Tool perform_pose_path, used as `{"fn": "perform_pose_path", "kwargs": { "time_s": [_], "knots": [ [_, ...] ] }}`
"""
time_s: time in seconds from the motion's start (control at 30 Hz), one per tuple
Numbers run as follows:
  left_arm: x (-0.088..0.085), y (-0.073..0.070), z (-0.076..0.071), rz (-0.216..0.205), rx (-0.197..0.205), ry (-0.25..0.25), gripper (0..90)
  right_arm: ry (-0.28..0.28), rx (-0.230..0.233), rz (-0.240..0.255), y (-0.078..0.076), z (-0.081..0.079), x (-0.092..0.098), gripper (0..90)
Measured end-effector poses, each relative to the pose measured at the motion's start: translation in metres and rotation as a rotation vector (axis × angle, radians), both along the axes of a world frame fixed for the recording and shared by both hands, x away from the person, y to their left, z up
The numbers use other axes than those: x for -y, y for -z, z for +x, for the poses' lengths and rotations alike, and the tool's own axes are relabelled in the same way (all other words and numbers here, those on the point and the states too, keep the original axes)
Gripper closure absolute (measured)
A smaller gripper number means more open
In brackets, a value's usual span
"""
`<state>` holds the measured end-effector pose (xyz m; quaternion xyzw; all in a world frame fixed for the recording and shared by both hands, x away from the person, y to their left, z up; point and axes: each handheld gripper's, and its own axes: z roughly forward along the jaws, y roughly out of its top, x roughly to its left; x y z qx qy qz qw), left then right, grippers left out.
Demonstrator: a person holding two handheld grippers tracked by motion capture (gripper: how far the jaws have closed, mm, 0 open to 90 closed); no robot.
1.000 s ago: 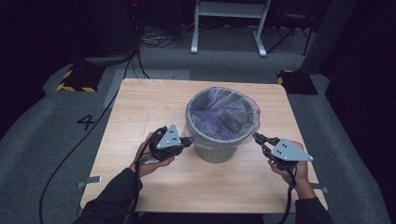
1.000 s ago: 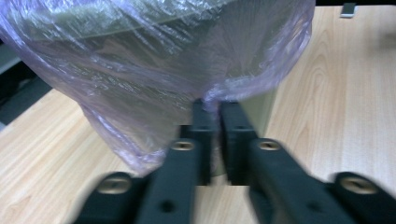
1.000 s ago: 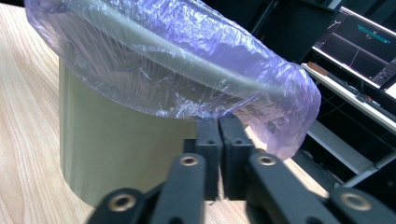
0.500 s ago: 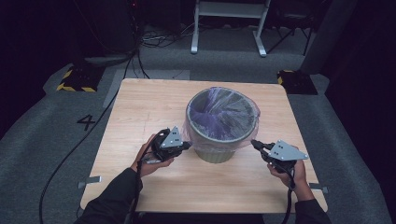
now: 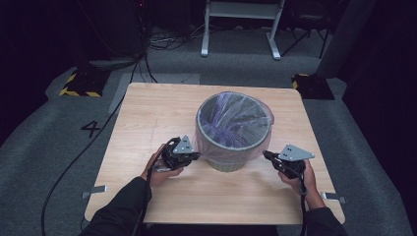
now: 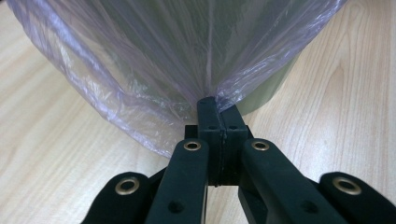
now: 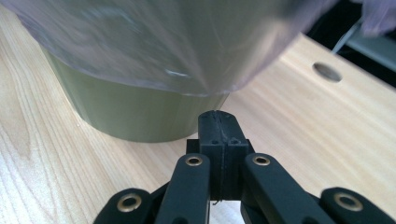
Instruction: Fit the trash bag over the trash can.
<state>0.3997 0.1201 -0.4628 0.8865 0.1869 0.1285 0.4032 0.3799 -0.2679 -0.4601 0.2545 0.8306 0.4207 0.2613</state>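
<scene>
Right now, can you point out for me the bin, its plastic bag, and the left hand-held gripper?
green bin (image 7: pixel 135 116): right gripper view, bare side wall under the bag.
purple plastic bag (image 6: pixel 154 70): left gripper view, skirt hanging outside the bin.
left hand-held gripper (image 6: pixel 215 105): left gripper view, shut jaw tips pinching the bag's edge.

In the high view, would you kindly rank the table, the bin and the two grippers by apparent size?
1. Table
2. Bin
3. Left gripper and right gripper: they look alike, so no ranking.
</scene>
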Motion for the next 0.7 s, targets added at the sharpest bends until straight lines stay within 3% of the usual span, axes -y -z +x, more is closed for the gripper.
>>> {"fn": "perform_pose_path", "kwargs": {
  "time_s": [0.17, 0.23, 0.37, 0.5, 0.53, 0.6, 0.7],
  "knots": [
    [0.002, 0.007, 0.002, -0.004, -0.018, -0.008, 88.4, 0.013, -0.029, -0.002, 0.007, 0.006, -0.001, 90.0],
    [0.001, 0.006, 0.001, -0.013, -0.012, -0.016, 79.9, 0.007, -0.028, 0.015, 0.007, 0.005, 0.000, 90.0],
    [-0.005, 0.004, -0.002, -0.049, -0.006, -0.049, 51.1, 0.011, -0.020, 0.038, 0.005, 0.003, 0.005, 88.1],
    [-0.015, -0.003, -0.012, -0.116, -0.018, -0.043, 25.9, 0.005, -0.026, 0.064, 0.004, -0.001, 0.013, 79.2],
    [-0.017, -0.005, -0.015, -0.131, -0.015, -0.039, 19.3, 0.013, -0.030, 0.071, 0.004, -0.002, 0.015, 73.5],
    [-0.022, -0.011, -0.023, -0.158, 0.005, -0.031, 15.4, 0.032, -0.041, 0.090, 0.003, -0.002, 0.019, 58.8],
    [-0.028, -0.018, -0.036, -0.163, 0.042, -0.048, 15.2, 0.021, -0.054, 0.124, 0.001, -0.004, 0.027, 45.5]
  ]
}}
